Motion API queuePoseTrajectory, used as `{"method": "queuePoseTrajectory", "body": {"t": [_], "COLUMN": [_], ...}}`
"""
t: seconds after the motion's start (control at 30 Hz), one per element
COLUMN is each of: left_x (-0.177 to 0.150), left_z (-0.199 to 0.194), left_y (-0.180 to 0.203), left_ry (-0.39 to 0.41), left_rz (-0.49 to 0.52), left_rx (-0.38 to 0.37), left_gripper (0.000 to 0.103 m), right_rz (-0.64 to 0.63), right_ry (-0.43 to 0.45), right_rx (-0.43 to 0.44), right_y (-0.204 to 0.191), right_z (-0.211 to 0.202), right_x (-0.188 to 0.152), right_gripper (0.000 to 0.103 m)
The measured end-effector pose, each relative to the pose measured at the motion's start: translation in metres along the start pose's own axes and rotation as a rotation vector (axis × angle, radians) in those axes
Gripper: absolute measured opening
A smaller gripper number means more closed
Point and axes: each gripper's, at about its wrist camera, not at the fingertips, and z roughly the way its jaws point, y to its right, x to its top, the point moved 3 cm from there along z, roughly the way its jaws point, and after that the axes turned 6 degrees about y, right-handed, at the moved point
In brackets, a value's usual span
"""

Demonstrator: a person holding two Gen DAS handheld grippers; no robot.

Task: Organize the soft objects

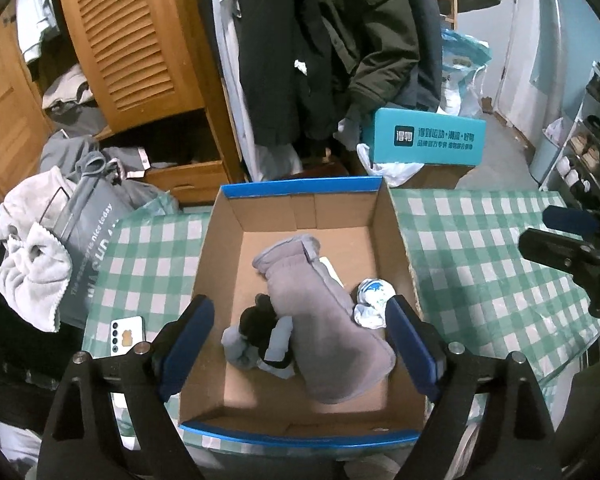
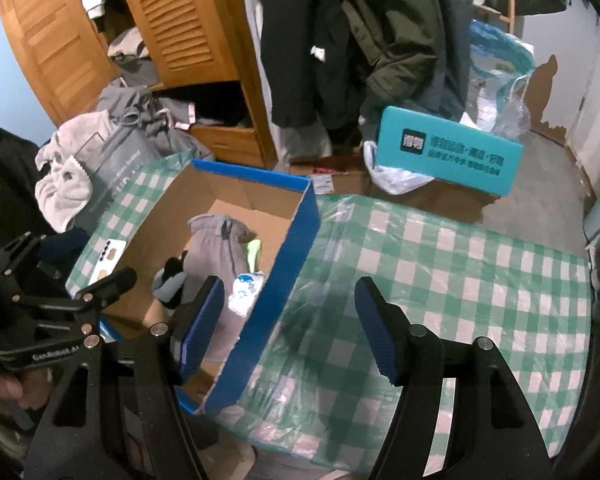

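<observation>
An open cardboard box with blue edging point(image 1: 300, 186) stands on the green checked tablecloth point(image 1: 480, 248). Inside it lie a long grey fleece piece point(image 1: 324, 320), a bundle of black and pale blue socks point(image 1: 260, 338) and a white sock with a blue print point(image 1: 374, 300). My left gripper point(image 1: 300, 344) hangs above the box, open wide and holding nothing. My right gripper point(image 2: 292, 328) is open and bare, straddling the box's blue right wall point(image 2: 296, 248) and the tablecloth. The grey piece point(image 2: 216, 248) and the white sock point(image 2: 246, 292) show in that view too.
A white phone point(image 1: 128, 334) lies left of the box. A grey bag draped with a towel point(image 1: 32, 272) stands at the table's left. Behind are a teal box point(image 1: 424, 142), hanging coats point(image 1: 300, 60), a wooden wardrobe point(image 1: 132, 40) and, far right, a shoe rack point(image 1: 588, 140).
</observation>
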Motion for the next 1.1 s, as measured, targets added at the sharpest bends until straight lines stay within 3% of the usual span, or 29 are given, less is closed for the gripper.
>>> {"method": "queuePoseTrajectory", "body": {"t": [0.43,1.1], "left_x": [0.0,-0.001], "left_z": [-0.002,-0.001], "left_y": [0.019,0.025], "left_ry": [-0.002,-0.01], "left_rz": [0.036,0.053], "left_rx": [-0.004,-0.012], "left_gripper": [0.089,0.089], "right_rz": [0.018,0.025], "right_ry": [0.019,0.016], "right_rx": [-0.032,-0.037], "right_y": [0.023,0.026], "right_z": [-0.004,-0.005], "right_x": [-0.006,-0.007], "right_gripper": [0.067,0.067]}}
